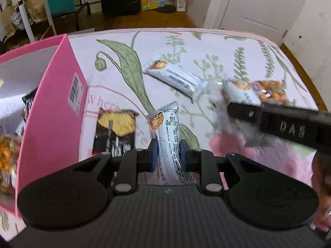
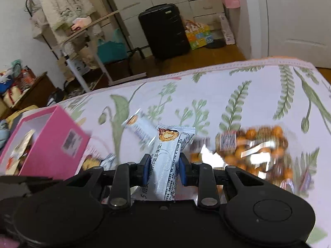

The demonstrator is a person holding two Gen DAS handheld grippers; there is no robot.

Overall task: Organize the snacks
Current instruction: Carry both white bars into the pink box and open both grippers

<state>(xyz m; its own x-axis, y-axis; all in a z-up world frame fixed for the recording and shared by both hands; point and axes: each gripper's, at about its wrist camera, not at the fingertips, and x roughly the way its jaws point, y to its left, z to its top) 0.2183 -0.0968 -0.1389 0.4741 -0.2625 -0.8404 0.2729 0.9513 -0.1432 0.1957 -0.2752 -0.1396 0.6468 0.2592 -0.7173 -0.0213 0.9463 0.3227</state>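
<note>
My left gripper (image 1: 167,155) is shut on a white snack bar (image 1: 168,124) that stands up between its blue pads, just right of the pink box (image 1: 53,113). My right gripper (image 2: 163,167) is shut on a second white snack bar (image 2: 171,144), held above the flowered cloth; in the left wrist view its black finger (image 1: 279,122) reaches in from the right. A third white bar (image 1: 175,76) lies on the cloth farther back. A black and yellow packet (image 1: 115,132) lies beside the box. A clear bag of orange nuts (image 2: 258,146) lies to the right.
The pink box (image 2: 51,144) is open at the top with several snacks inside. The flowered cloth (image 2: 238,86) covers the table to its far edge. Beyond are a black suitcase (image 2: 163,31), a clothes rack (image 2: 68,31) and a white door (image 1: 258,6).
</note>
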